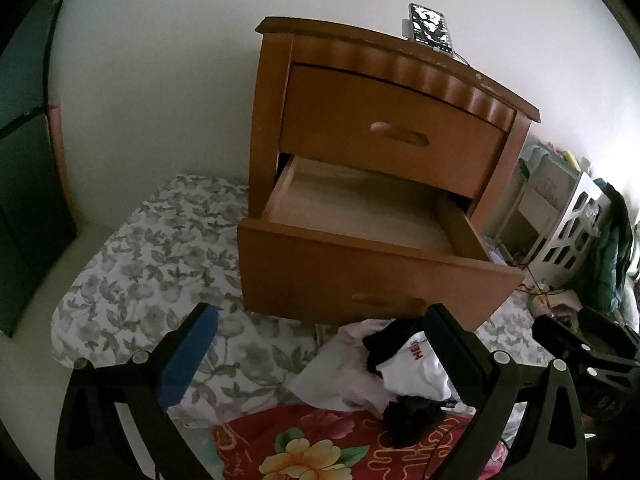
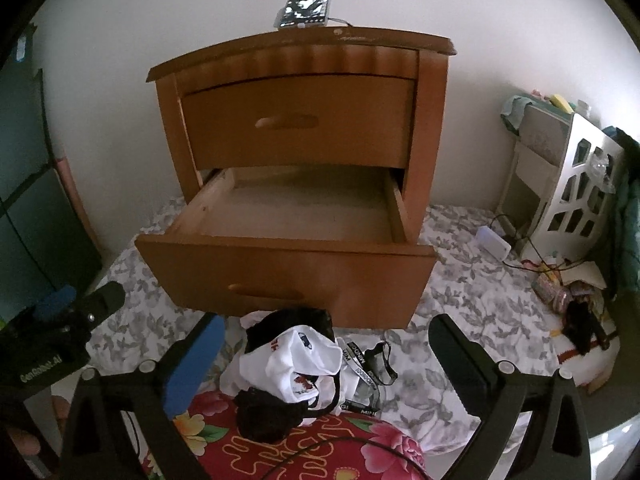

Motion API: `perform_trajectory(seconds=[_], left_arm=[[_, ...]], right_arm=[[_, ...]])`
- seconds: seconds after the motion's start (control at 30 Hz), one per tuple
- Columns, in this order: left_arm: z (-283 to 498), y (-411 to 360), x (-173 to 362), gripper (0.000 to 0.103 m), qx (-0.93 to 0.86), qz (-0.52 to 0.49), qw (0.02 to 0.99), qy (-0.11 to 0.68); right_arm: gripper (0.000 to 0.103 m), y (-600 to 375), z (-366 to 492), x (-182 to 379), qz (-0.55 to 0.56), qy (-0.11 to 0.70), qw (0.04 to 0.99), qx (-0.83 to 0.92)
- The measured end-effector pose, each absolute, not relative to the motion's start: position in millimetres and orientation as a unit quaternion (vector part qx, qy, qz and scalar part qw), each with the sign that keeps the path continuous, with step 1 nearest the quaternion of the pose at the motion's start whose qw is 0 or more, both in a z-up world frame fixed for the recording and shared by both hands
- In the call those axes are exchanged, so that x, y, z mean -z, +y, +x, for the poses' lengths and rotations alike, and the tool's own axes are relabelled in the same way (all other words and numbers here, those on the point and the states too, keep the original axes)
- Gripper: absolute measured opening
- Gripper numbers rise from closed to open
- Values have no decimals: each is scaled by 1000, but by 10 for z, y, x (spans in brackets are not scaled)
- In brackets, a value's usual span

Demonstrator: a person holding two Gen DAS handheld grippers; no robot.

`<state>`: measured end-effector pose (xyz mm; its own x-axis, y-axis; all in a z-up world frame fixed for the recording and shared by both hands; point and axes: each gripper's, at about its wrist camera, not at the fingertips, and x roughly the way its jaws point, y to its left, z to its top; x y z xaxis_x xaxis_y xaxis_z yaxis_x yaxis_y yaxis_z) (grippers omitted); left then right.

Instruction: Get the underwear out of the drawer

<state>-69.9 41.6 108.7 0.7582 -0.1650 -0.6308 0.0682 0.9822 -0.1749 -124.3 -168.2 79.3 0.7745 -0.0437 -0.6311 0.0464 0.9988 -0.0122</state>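
My left gripper (image 1: 320,344) hangs wide open, empty, above the grey leafy sheet (image 1: 160,264). Centre: the nightstand (image 2: 304,56), its lower drawer (image 2: 286,276) pulled out, bare as far as I can see. Below it the underwear (image 2: 292,364), black and white, lies heaped on the sheet. My right gripper (image 2: 324,350) is spread fully, nothing held.

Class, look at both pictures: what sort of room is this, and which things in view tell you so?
Most likely a bedroom. A wooden nightstand stands on a floral sheet, with underwear heaped before its open bottom drawer and a phone on top.
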Motion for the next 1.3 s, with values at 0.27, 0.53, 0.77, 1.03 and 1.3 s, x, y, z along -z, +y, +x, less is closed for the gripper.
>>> perform_trajectory(seconds=[0.27, 0.53, 0.77, 1.03, 1.3], left_arm=[[-794, 358, -1175, 103, 61, -55, 941, 329], [-840, 258, -1192, 103, 51, -31, 940, 336], [-882, 165, -1208, 103, 30, 4, 941, 337], [-872, 122, -1138, 103, 17, 19, 934, 356], [-861, 85, -1105, 103, 13, 30, 929, 368]], right_arm=[[103, -1817, -1373, -858, 19, 318, 947, 39], [103, -1884, -1495, -923, 26, 304, 951, 41], [103, -1925, -1553, -952, 30, 296, 953, 47], [103, -1968, -1579, -921, 35, 300, 952, 51], [103, -1999, -1577, -877, 40, 306, 950, 54]])
